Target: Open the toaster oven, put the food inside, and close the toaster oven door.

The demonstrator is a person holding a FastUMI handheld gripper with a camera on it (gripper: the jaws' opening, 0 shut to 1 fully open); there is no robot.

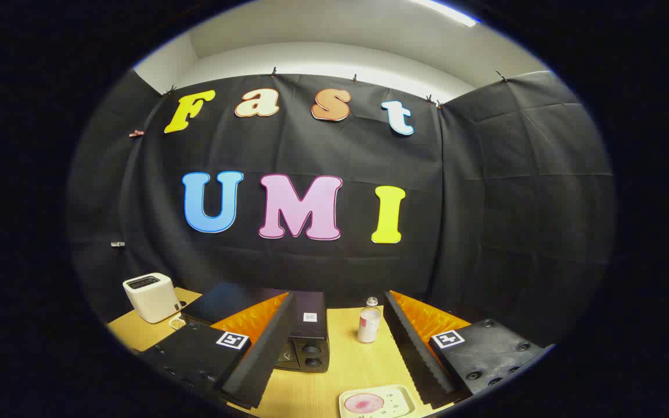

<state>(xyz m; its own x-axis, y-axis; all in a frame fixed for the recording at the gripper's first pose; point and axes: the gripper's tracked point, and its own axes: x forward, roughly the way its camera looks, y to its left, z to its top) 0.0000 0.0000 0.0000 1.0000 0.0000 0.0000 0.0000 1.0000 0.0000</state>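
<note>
A black toaster oven [305, 325] stands on the wooden table [349, 360], partly hidden behind my left finger; two knobs show on its front right side. Its door is hidden by the finger. A cream tray [401, 395] holding a round pink piece of food [363, 403] lies on the table between my fingers, close to me. My gripper [340, 348] hangs above the table, open, with nothing between its fingers. The oven sits ahead and to the left.
A white pop-up toaster [150, 297] stands at the table's far left, with a small dish [177, 323] beside it. A small bottle with a pale label [369, 321] stands just right of the oven, between my fingers and beyond them.
</note>
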